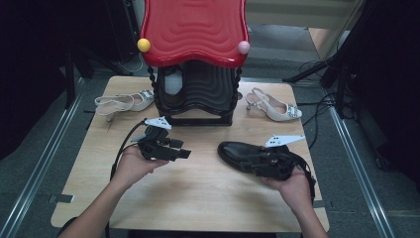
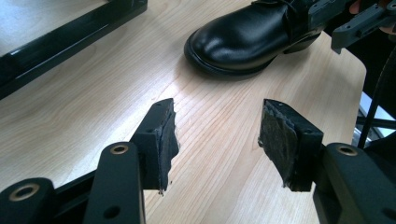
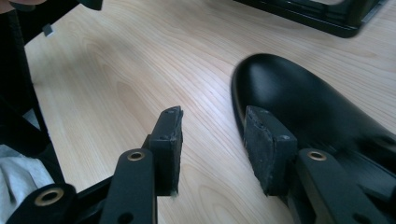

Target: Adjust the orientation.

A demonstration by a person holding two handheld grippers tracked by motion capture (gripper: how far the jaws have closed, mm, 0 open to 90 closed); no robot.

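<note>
A glossy black leather shoe (image 1: pixel 236 150) lies on the wooden table (image 1: pixel 198 188), right of centre, toe pointing left. My right gripper (image 1: pixel 253 167) hovers low at the shoe's near side, open. In the right gripper view its right pad (image 3: pixel 261 144) stands just in front of the shoe's toe (image 3: pixel 303 98), and the gap holds bare wood. My left gripper (image 1: pixel 184 153) is held left of centre, open and empty, its jaws aimed at the shoe (image 2: pixel 243 37). Between the left gripper's fingertips (image 2: pixel 217 128) lies table surface.
A black shoe rack (image 1: pixel 195 96) with a wavy red top (image 1: pixel 193 27) stands at the back centre, a white object (image 1: pixel 173 82) on its shelf. Beige slingback heels lie on either side of it, one left (image 1: pixel 124 102), one right (image 1: pixel 275 106). Cables trail off the right side.
</note>
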